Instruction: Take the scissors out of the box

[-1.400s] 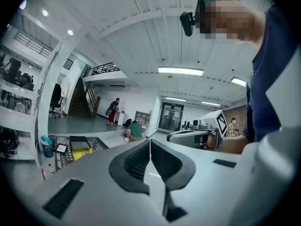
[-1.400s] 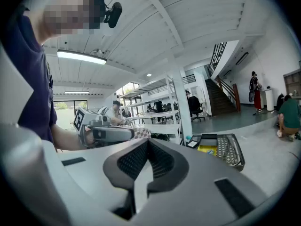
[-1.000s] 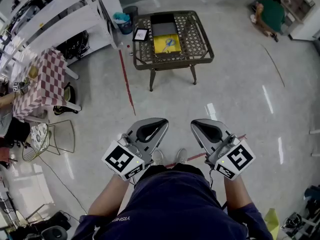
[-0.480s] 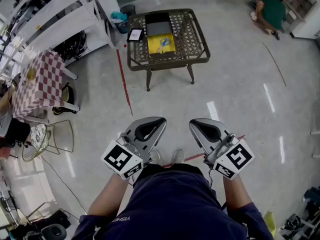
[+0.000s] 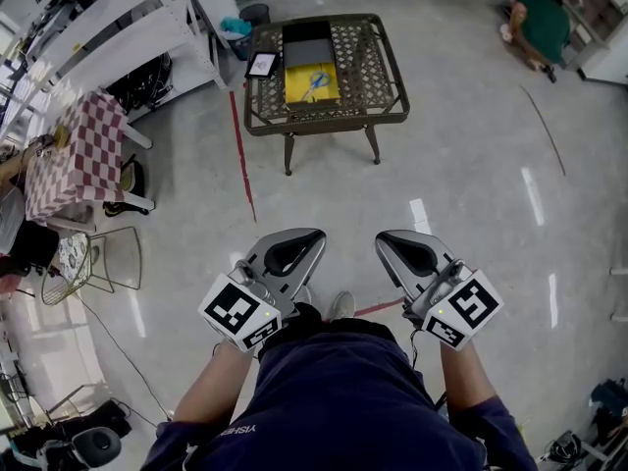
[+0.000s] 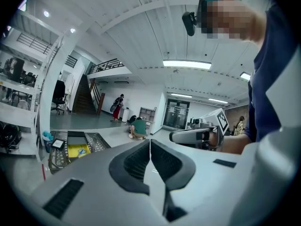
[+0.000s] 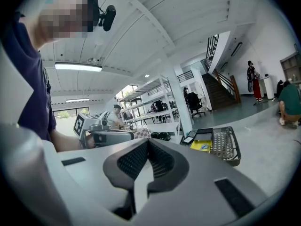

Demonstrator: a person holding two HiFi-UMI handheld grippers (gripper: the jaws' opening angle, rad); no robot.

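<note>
A yellow box (image 5: 312,83) lies on a dark wicker table (image 5: 378,67) far ahead across the floor. Something small and blue, likely the scissors (image 5: 314,78), lies in it. A dark lid or tray (image 5: 306,45) sits just behind, and a tablet (image 5: 263,64) to the left. My left gripper (image 5: 314,235) and right gripper (image 5: 385,237) are held level in front of the person's body, both shut and empty, well short of the table. The left gripper view shows its jaws (image 6: 150,142) pressed together, with the yellow box (image 6: 77,150) far off to the left. The right gripper view shows the same (image 7: 148,142), with the box (image 7: 202,146) to the right.
White shelving (image 5: 118,27) runs along the left. A table with a checked cloth (image 5: 74,155) and a wire chair (image 5: 93,263) stand near it. A red tape line (image 5: 240,155) crosses the floor. A person in green (image 5: 535,27) crouches at the far right.
The table and the yellow box have shifted slightly in the head view as the person walks toward them. Both grippers keep the same pose, still shut.
</note>
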